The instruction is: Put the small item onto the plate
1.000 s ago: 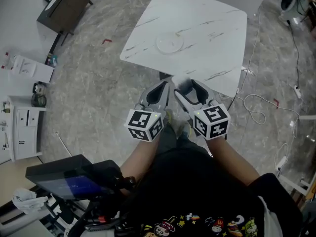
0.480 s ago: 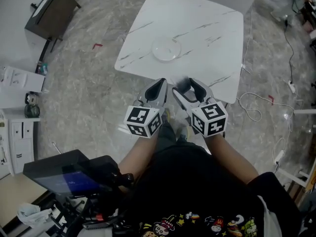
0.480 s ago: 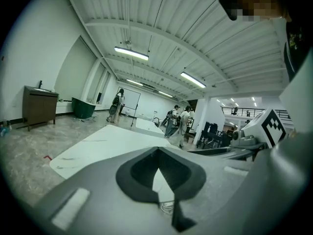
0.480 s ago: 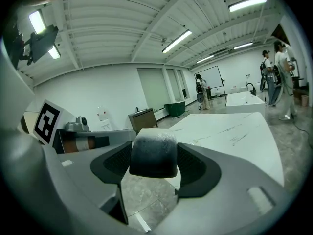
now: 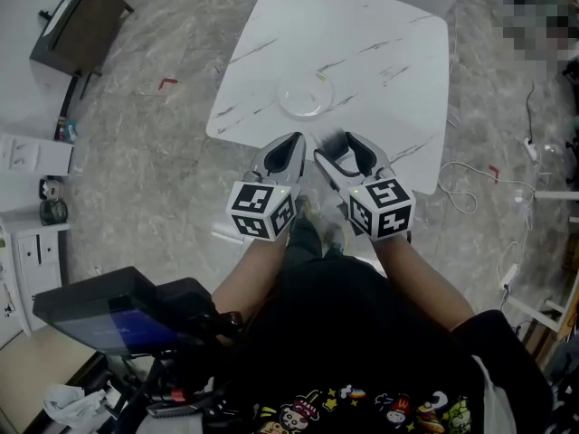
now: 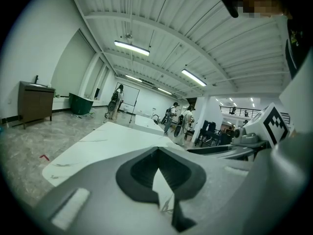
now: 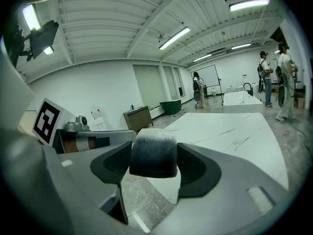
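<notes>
A clear round plate (image 5: 305,95) lies near the middle of the white marble table (image 5: 380,25). My right gripper (image 5: 341,155) hovers at the table's near edge, shut on a small dark grey item (image 5: 336,144). In the right gripper view that rounded item (image 7: 153,153) sits clamped between the dark pads (image 7: 198,168), with the table (image 7: 230,131) ahead. My left gripper (image 5: 288,153) is beside it to the left, its jaws together and holding nothing. The left gripper view shows the closed pads (image 6: 142,173) and the table (image 6: 107,141) beyond. The plate lies ahead of both grippers.
A dark cabinet (image 5: 77,25) stands at the far left and white furniture (image 5: 27,251) at the left edge. Cables (image 5: 470,193) trail on the floor to the right of the table. A dark screen device (image 5: 109,319) sits at my lower left. People stand far off (image 7: 286,77).
Both grippers have edged forward to the table's near edge, and the plate now looks closer. The right gripper still holds the dark item.
</notes>
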